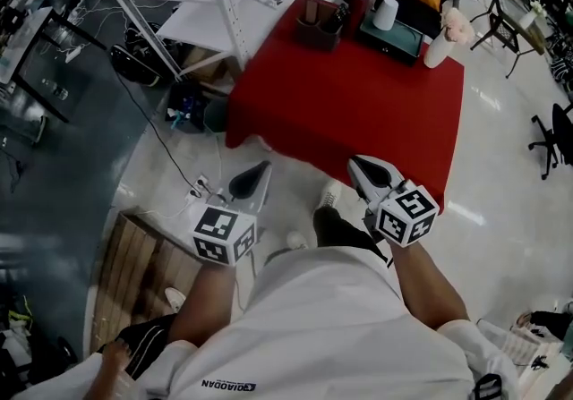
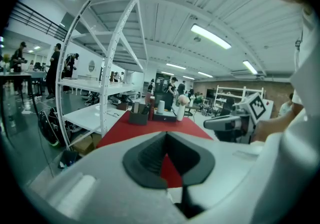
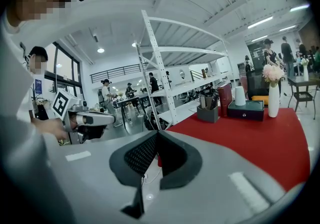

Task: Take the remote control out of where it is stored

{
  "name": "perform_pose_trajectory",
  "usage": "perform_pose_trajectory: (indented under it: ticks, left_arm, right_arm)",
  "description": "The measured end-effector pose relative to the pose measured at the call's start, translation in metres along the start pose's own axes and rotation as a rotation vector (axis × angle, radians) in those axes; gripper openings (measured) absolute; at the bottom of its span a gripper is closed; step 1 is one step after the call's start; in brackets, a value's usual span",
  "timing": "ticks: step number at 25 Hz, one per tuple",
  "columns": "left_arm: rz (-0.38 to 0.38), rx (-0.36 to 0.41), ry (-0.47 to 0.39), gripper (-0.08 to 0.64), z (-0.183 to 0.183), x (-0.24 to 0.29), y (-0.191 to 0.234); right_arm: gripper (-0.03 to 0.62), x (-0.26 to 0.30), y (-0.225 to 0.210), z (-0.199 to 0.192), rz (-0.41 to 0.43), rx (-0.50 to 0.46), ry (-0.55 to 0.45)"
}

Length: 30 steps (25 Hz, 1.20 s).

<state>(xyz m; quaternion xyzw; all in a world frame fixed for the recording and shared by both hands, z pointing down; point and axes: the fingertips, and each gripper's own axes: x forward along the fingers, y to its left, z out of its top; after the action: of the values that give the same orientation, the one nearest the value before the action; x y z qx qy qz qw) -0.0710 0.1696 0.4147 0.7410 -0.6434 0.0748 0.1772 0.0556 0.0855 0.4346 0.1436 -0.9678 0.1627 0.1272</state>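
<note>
Your left claw and right claw are both closed with nothing between the jaws, held side by side but apart, above the floor. Just ahead of them the red worktop begins. At its far edge, ahead and between the claws, stands a brown holder with upright things in it; the remote is too small to pick out among them. Ahead and slightly right of the right claw sit a teal box and a vase.
</note>
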Motion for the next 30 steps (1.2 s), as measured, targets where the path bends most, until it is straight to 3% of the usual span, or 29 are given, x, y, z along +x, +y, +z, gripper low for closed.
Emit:
perform_pose_trajectory:
  ticks: [14, 30]
  left_arm:
    - [0.008, 0.012, 0.007, 0.002, 0.019, 0.043, 0.022]
    - [0.008, 0.042, 0.022, 0.002, 0.065, 0.147, 0.066]
  right_arm:
    - [0.004, 0.034, -0.040, 0.027, 0.016, 0.002, -0.021]
    - [0.005, 0.091, -0.141, 0.075, -0.003, 0.030, -0.059]
